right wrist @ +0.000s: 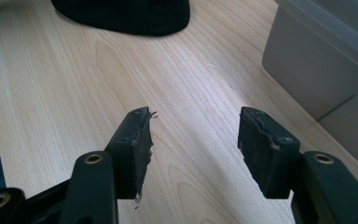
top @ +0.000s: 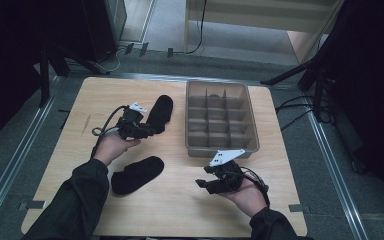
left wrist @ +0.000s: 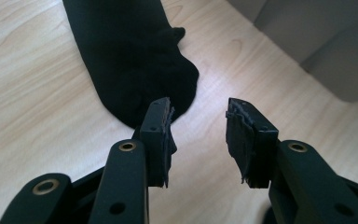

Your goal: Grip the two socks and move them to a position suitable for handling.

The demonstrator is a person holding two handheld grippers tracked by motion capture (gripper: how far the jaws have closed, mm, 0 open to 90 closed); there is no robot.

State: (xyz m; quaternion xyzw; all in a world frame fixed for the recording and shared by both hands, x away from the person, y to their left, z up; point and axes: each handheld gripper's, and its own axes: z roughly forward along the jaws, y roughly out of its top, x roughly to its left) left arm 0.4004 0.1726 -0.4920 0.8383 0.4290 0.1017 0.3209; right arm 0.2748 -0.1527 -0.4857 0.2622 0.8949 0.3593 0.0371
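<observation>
Black knit fabric, soft and matte, makes up the two socks on the pale wood-grain table [top: 180,200]. The upper sock [top: 160,113] lies long and rounded just left of the grey plastic divider tray [top: 250,125], whose thin walls form a grid of square cells. The lower sock [top: 137,174] lies flat nearer the person. The left gripper [left wrist: 198,125] sits at the upper sock's rounded end, its jaws parted with bare wood between their frayed black pads, one pad just beside the fabric. The right gripper [right wrist: 194,135] hangs released over bare table, nothing between its worn pads. No writing is readable anywhere.
</observation>
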